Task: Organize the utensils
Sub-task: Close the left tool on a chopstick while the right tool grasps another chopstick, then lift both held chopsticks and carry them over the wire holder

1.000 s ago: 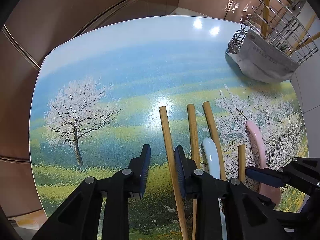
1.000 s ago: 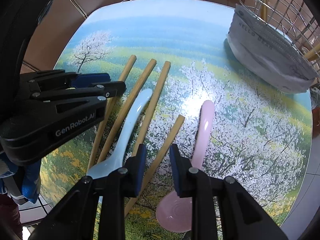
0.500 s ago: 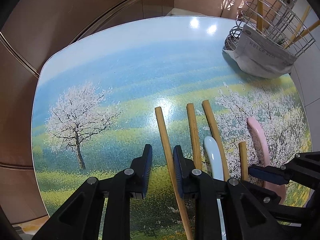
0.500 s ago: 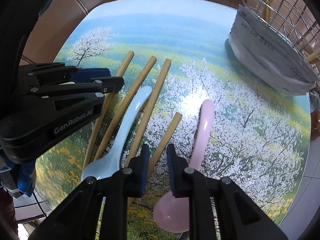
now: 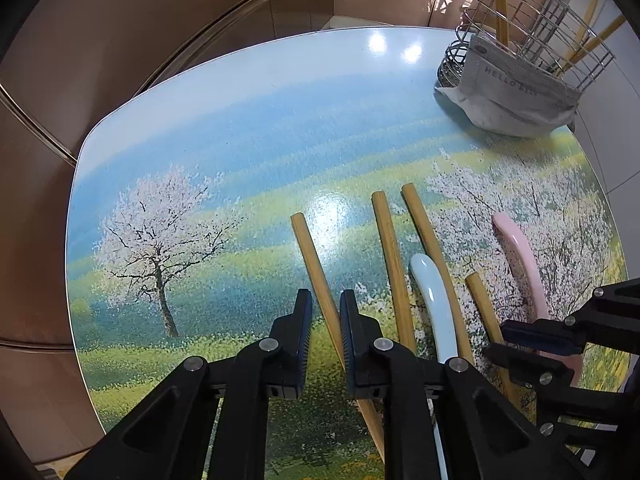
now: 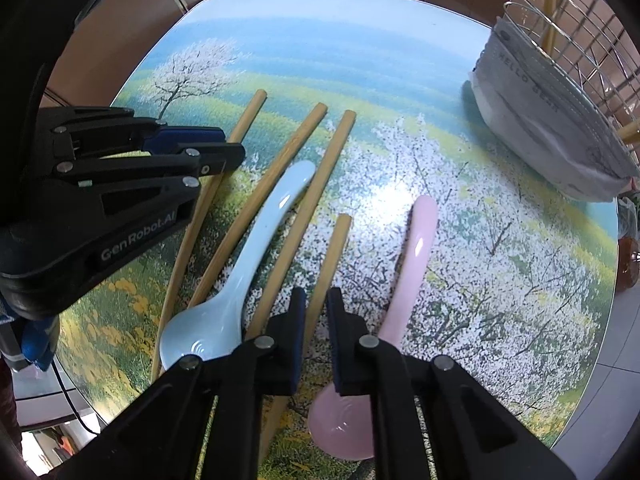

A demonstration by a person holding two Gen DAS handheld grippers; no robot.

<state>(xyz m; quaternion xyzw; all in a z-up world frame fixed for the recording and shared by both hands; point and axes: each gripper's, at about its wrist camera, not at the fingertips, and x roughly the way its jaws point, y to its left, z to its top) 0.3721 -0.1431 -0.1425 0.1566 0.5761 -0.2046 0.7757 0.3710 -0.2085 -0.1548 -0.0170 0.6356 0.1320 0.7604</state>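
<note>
Several bamboo chopsticks, a light blue spoon (image 5: 432, 292) (image 6: 256, 248) and a pink spoon (image 5: 516, 248) (image 6: 416, 248) lie on the painted table (image 5: 240, 140). My left gripper (image 5: 325, 304) (image 6: 234, 146) points down over the leftmost chopstick (image 5: 312, 256) (image 6: 248, 120). Its jaws are closing: the stick lies against the right pad, with a gap at the left pad. My right gripper (image 6: 316, 298) (image 5: 496, 338) points down over the short chopstick (image 6: 338, 248) (image 5: 480, 300), between the two spoons. Its jaws are closing and both pads press on the stick.
A wire utensil basket (image 5: 540, 12) (image 6: 580, 20) with a few sticks standing in it sits at the table's far right corner. A grey face mask (image 5: 508, 96) (image 6: 540, 120) hangs over its front. The table's rounded edges drop off to brown cabinets.
Both pairs of jaws have narrowed. The right ones came in onto the short chopstick, the left ones around the leftmost chopstick. Neither hand has shifted, and the utensils lie where they were.
</note>
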